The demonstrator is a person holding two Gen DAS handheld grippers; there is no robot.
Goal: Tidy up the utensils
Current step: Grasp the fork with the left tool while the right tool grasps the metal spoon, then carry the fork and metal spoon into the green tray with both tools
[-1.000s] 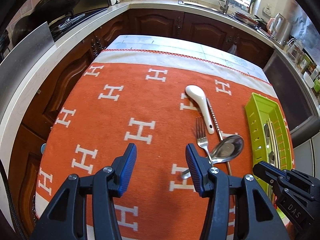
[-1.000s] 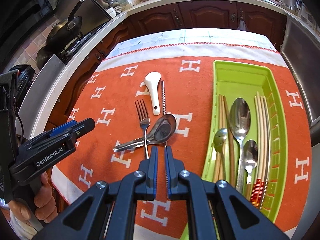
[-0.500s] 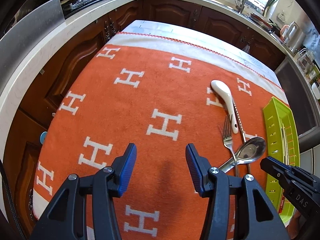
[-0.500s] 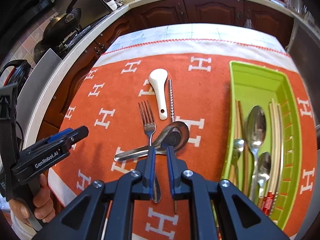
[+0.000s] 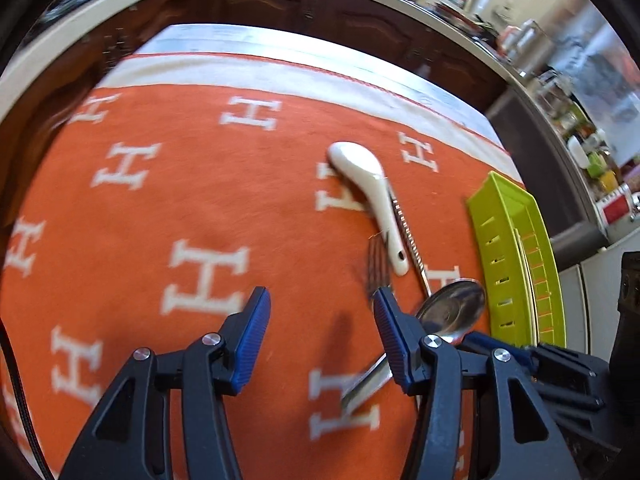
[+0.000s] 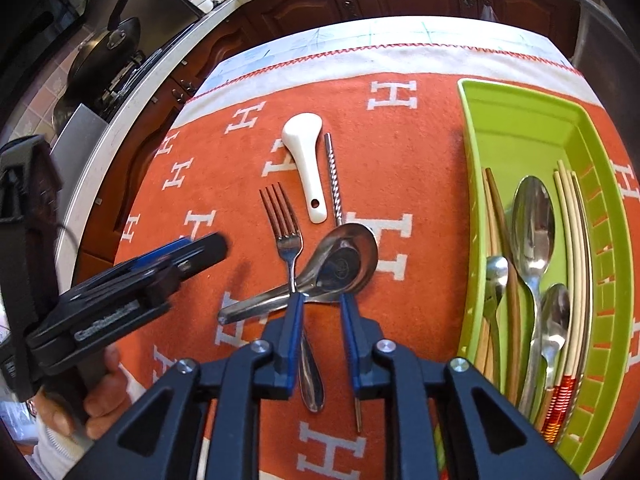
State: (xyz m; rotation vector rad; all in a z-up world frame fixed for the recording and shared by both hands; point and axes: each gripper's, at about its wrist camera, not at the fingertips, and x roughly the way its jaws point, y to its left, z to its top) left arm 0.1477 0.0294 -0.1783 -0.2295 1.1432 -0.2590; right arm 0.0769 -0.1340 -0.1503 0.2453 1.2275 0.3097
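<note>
On the orange cloth lie a steel fork, a steel spoon crossing it, a white ceramic spoon and a twisted metal rod. My right gripper hovers over the crossing with its jaws opening. The spoon's neck shows between the fingers, and the pads stand clear of it. My left gripper is open and low over bare cloth, with its right finger covering part of the fork. From the right wrist view, the left gripper comes in from the left.
A green slotted tray stands at the right with several spoons and chopsticks in it; its side shows in the left wrist view. A hand holds the left gripper. Dark cabinets, a counter and a pan ring the table.
The right gripper's jaws went from shut to parted while it sank over the spoon and fork. The left gripper dropped toward the cloth and swung toward the fork.
</note>
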